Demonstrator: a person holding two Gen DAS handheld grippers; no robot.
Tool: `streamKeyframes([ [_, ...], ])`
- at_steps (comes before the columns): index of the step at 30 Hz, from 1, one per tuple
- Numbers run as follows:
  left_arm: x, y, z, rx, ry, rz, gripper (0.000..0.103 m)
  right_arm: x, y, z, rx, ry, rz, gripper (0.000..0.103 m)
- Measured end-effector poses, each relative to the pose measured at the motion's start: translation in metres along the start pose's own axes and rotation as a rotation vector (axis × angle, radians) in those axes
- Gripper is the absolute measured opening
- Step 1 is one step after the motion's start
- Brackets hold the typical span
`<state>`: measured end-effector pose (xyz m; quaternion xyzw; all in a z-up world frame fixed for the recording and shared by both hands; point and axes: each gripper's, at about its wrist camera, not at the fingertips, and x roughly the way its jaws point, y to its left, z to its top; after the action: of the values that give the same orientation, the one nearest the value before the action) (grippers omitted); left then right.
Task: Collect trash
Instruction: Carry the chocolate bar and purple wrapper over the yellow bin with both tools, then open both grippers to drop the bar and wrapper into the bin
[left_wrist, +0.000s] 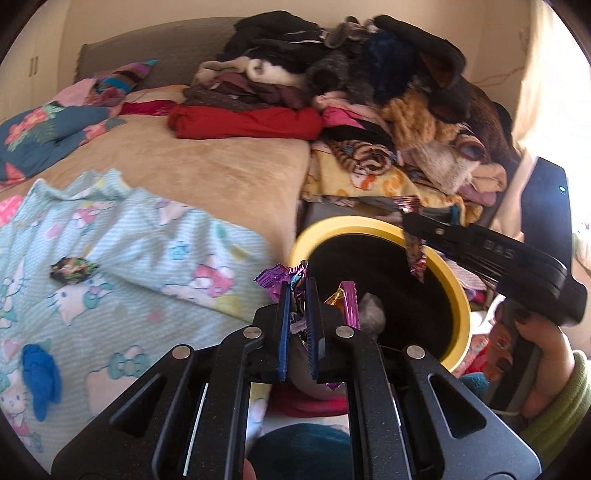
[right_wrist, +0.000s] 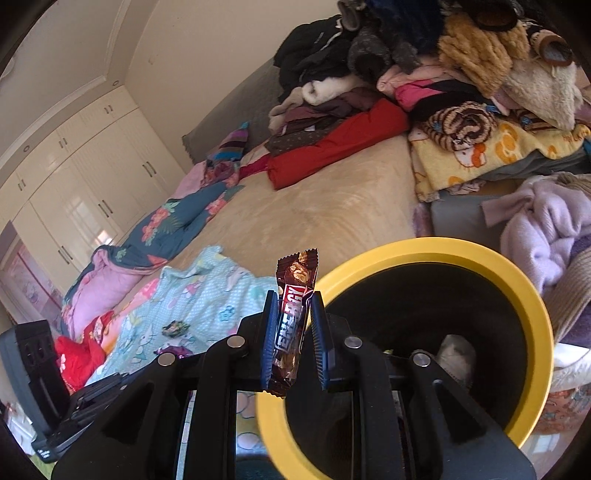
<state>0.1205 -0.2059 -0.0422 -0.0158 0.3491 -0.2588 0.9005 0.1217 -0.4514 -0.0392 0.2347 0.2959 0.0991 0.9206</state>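
Left tool is pinched nearly shut on a crumpled purple foil wrapper, w/ bits of it sticking out above and below the blue pads. It's sitting right at the near rim of the yellow bin, which stands just off the bed's side edge. Inside the bin you can see another purple/gold wrapper and a grey wad of something, can't tell what exactly.

Right tool is clamped on a brown choc bar wrapper, "ENERGY" printed on it, held upright btwn the pads w/ the top end poking well above the tips. From the right cam it's at the left rim of the same bin, not over the opening. In the left cam that tool comes in from the right, over the far rim of the bin, w/ a wrapper dangling from its tips.

One more piece left on the bed: a small dark crumpled wrapper lying on the light blue Hello Kitty blanket, well apart from the bin, toward the bed's near side. A blue sock-looking thing is on the same blanket, closer to the near edge.

Far side of the bed has a big pile of clothes w/ a folded red item at its front.
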Motion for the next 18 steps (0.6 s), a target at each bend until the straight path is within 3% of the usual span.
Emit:
streamKeyframes([
  [18,0.045,-0.059,-0.008,0.091,0.076,-0.099,0.004,-0.009,-0.061,-0.002,0.1,-0.011,-0.099,0.02],
])
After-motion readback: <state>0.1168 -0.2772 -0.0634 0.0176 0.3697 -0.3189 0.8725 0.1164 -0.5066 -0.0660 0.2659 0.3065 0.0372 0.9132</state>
